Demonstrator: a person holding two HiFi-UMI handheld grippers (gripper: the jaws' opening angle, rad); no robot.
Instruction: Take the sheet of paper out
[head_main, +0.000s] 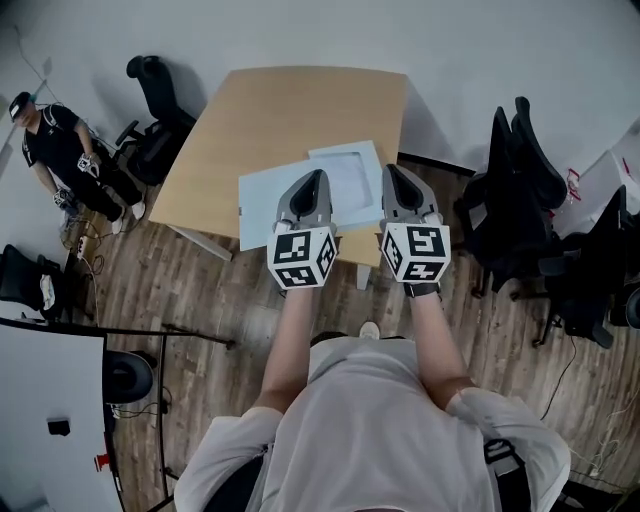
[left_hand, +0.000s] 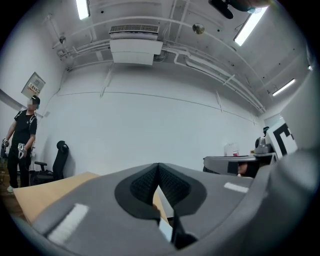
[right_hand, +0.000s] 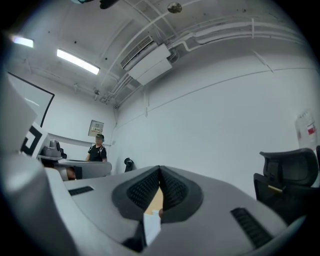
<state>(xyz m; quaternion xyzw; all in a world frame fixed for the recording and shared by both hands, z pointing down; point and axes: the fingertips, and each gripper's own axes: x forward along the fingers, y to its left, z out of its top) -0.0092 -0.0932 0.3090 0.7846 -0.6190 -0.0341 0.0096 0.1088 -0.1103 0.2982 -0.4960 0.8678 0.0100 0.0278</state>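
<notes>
From the head view we see both arms stretched out over the near edge of a wooden worktop (head_main: 290, 110). The left claw (head_main: 316, 180) and the right claw (head_main: 393, 172) are held side by side, level, a little apart. The sheet of paper (head_main: 352, 172) lies flat on the worktop between and just beyond their tips, white, overlapping the upper right corner of a larger pale blue sheet (head_main: 262, 205). We cannot tell whether the paper sits inside a sleeve. A person in black (head_main: 55, 150) stands at the far left on the wooden floor (head_main: 220, 300), and black office chairs (head_main: 520, 190) stand to the right of the worktop.

In the left gripper view the left claw is clenched: its ribbed pads meet at the tips with nothing held. Through the narrow slit below them we glimpse wood and a pale edge of a sheet lying underneath.

In the right gripper view the right claw is clenched too, tips together and empty. Wood and a white strip of sheet show through the slit, below the claw rather than in it.
</notes>
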